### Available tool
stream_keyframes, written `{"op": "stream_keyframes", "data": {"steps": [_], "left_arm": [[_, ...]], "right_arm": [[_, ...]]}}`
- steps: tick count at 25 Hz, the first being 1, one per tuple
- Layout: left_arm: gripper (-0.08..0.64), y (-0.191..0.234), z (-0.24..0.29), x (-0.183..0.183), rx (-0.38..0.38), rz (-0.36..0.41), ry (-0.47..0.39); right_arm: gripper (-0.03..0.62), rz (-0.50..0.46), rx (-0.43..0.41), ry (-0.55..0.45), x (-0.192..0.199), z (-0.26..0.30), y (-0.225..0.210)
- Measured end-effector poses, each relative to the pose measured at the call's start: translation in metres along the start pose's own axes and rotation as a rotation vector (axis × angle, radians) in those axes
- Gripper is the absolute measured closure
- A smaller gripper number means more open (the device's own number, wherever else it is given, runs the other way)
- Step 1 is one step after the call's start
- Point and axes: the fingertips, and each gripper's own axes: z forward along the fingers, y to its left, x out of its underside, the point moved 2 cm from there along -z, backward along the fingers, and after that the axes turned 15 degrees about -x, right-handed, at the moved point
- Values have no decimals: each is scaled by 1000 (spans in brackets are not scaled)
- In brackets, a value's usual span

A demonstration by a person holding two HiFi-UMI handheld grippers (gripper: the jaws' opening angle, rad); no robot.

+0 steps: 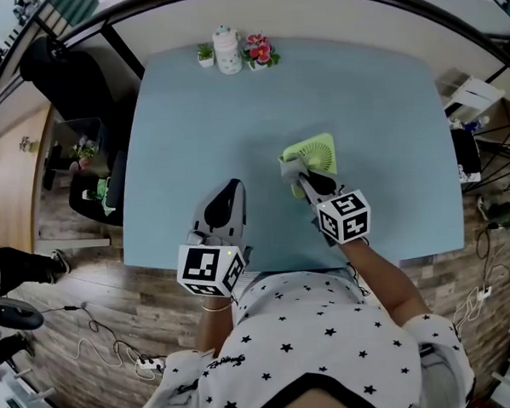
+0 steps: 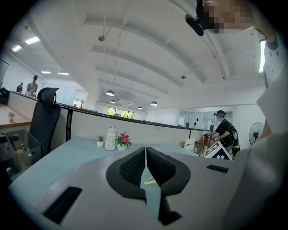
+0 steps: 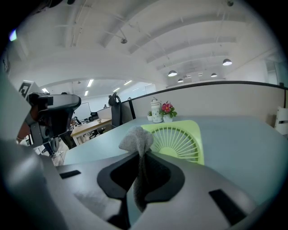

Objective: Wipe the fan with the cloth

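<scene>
The fan (image 3: 180, 141) is lying grille-up on the table (image 1: 386, 107), right in front of the right gripper (image 1: 307, 181) jaws. The cloth (image 3: 137, 137) is pinched between those jaws, with a bunched wad poking out past the tips at the fan's near edge. Whether it's actually touching the grille can't be told. The left gripper (image 2: 145, 152) jaws are pressed together on nothing, well off to the left of the fan, so the fan isn't being braced by anything.

What could go wrong, as a guess:
- the fan looks light, so it could just get shoved away from the jaws by a wipe instead of cleaned
- the cloth could get snagged on the grille slats and dragged out of the pinch, since only a thin strip seems to be clamped
- if the jaws get dipped too low, the grille would be scraped by the hard tips rather than the wad

Count: one fan, one cloth, two grippers, one table. Far beyond the jaws, at the table's back edge, one jar (image 1: 227, 51), one plant (image 1: 205, 55) and one pot of flowers (image 1: 260, 52) are lined up
</scene>
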Motion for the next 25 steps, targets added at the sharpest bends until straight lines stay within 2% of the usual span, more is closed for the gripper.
{"op": "stream_keyframes", "data": {"steps": [8,25], "left_arm": [[526,-9,4,1,17,1,5],[526,-16,8,-1,-3,8,7]], "right_arm": [[557,29,57,-18,1,-16,-22],[557,84,156,-61,0,-44,-71]]}}
